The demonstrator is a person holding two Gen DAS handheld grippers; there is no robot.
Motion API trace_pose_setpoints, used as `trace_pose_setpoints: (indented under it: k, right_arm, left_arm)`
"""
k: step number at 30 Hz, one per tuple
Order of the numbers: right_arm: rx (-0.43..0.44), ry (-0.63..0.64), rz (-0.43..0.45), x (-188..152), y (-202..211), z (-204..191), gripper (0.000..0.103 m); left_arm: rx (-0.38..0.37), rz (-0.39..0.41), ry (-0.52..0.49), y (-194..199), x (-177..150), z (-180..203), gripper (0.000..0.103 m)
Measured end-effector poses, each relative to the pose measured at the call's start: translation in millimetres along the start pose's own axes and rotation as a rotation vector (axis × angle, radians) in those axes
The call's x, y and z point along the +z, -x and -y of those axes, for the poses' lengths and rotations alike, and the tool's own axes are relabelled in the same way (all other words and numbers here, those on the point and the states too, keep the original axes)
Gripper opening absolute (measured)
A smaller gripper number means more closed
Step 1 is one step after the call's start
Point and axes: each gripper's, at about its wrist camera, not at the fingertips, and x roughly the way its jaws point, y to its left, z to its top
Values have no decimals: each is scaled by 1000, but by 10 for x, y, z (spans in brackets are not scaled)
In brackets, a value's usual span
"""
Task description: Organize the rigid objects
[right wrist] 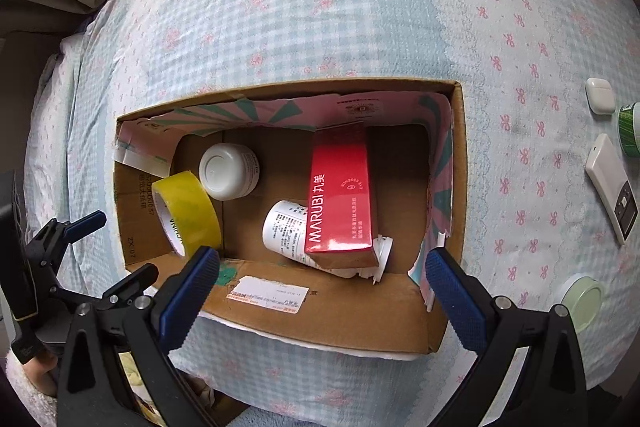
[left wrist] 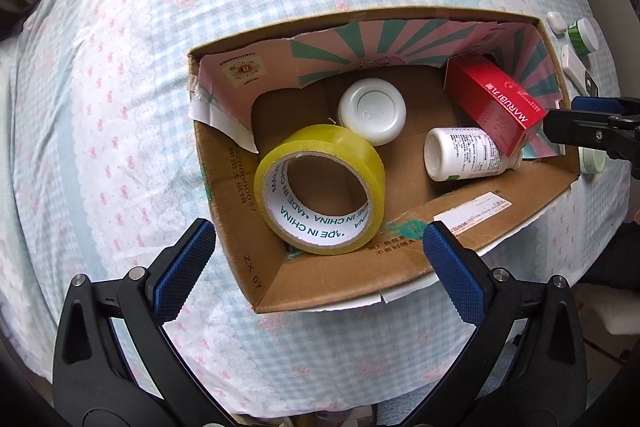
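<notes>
An open cardboard box [left wrist: 224, 163] lies on a checked bedsheet [left wrist: 120, 67], and inside it are a yellow tape roll [left wrist: 320, 187] at lower left, a white jar [left wrist: 372, 115] above it, a white bottle [left wrist: 464, 155] on its side and a red carton [left wrist: 496, 103] leaning on the bottle at the right. The left gripper [left wrist: 320, 247] hangs over the near wall of the box with its jaws wide apart and nothing between them, and the right gripper [right wrist: 322, 267] is also spread fully and holds nothing. At the right edge of the right wrist view, outside the box, lie a white case [right wrist: 599, 95], a remote [right wrist: 610, 183], a green container [right wrist: 630, 129] and a pale green lid [right wrist: 584, 303].
</notes>
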Motion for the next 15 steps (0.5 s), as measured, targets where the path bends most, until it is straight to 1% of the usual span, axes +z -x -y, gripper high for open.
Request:
trace_pose_setpoints:
  k: [6,9,12,15]
  right_arm:
    - [-35,31,63,-161,403,-131,103]
    - [-59,53,102,-301,649,-193,103]
    - [-82,52,146,-461,879,-201,103]
    - [-85,41,198,-636,1104,-155,103]
  left_arm:
    - [-3,80,41,426,-157,13,103]
    - [-1,136,61,692,-243,48,103]
    - [11,189,70,939,-338,146,103]
    - [24,238,72,1139,-415,290,103]
